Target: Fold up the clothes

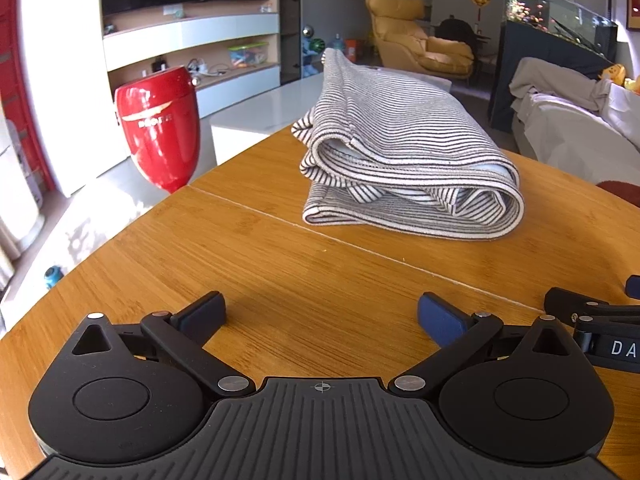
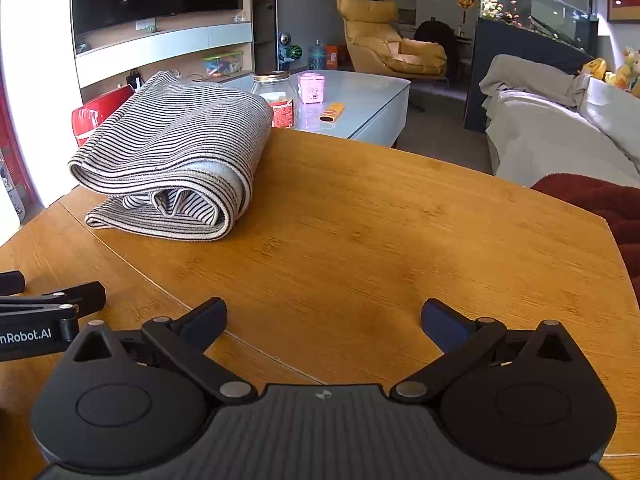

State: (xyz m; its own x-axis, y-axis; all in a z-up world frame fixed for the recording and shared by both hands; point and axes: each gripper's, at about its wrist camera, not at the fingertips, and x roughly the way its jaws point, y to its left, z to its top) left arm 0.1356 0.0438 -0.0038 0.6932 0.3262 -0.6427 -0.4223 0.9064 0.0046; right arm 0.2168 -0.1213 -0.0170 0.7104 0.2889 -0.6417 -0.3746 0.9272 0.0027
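A grey-and-black striped garment (image 1: 404, 148) lies folded in a thick bundle on the wooden table (image 1: 280, 280), its rolled edges facing me. In the right wrist view the same striped garment (image 2: 172, 152) sits at the far left of the wooden table (image 2: 380, 220). My left gripper (image 1: 322, 314) is open, low over bare wood well short of the garment. Open too is my right gripper (image 2: 324, 320), to the right of the garment and apart from it. Each gripper shows at the edge of the other's view: the right gripper (image 1: 592, 316) and the left gripper (image 2: 52, 300).
A red vase-shaped object (image 1: 160, 124) stands off the table's left edge. A glass coffee table (image 2: 360, 100) beyond holds a jar (image 2: 276, 96), a pink box (image 2: 312, 87) and a yellow item (image 2: 332, 112). A covered sofa (image 2: 552, 128) and a dark red cushion (image 2: 600, 200) are on the right.
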